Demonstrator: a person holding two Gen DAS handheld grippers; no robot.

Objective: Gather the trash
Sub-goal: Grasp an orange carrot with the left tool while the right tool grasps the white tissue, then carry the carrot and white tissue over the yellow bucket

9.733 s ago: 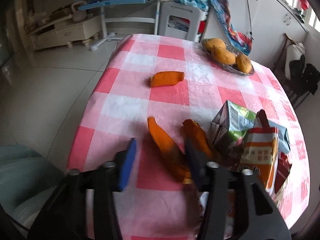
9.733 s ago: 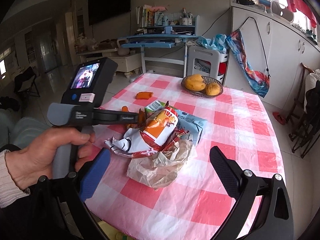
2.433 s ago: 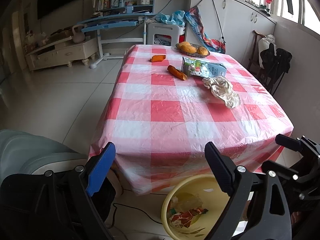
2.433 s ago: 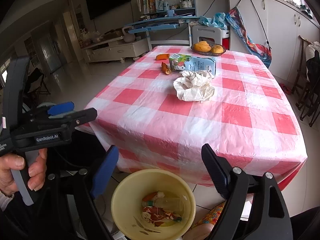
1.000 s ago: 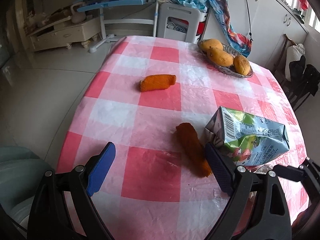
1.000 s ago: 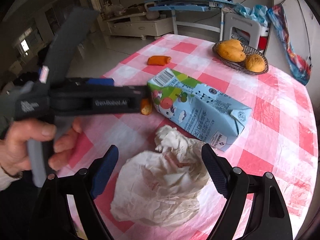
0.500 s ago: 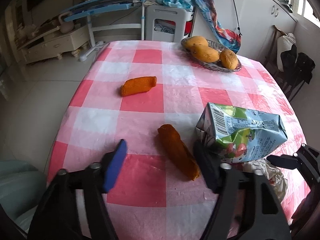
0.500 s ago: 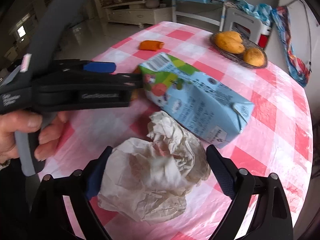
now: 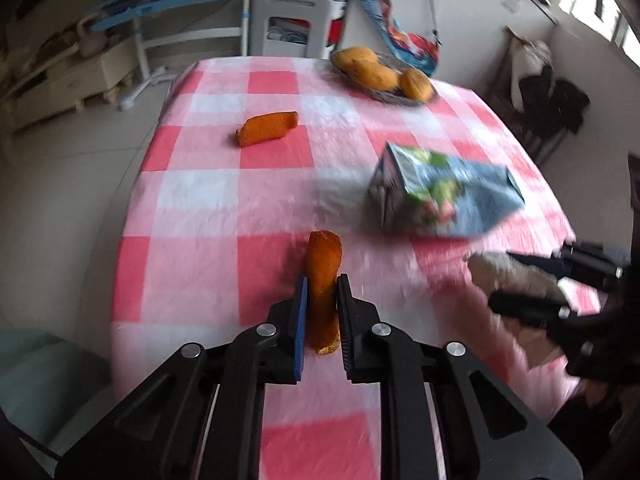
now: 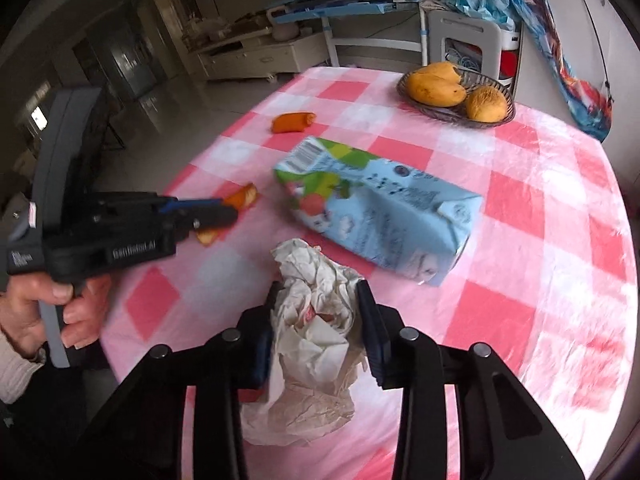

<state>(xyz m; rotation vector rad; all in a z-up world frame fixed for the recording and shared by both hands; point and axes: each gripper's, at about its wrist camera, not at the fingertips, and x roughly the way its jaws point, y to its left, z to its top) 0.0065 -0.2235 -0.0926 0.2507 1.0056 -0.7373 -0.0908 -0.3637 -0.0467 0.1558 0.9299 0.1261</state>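
A long orange peel (image 9: 324, 252) lies on the red-and-white checked table, and my left gripper (image 9: 322, 284) is closing tight on its near end, pads pressing both sides. The right wrist view shows that left gripper (image 10: 228, 210) from the side, with the peel (image 10: 242, 198) sticking out past its tips. My right gripper (image 10: 319, 292) is closing on a crumpled white paper (image 10: 316, 320), which bulges between the fingers. A blue and green carton (image 10: 384, 220) lies on its side just beyond the paper. A second orange peel (image 9: 267, 129) lies farther back.
A wire basket (image 10: 496, 120) of mangoes stands at the far side of the table. The table's left edge drops to a tiled floor. A person's hand (image 10: 52, 304) holds the left gripper's handle. A chair (image 9: 552, 104) with dark clothes stands at the right.
Both grippers went from wide open to closed. The left one slid up around the long peel; the right one squeezed the crumpled paper.
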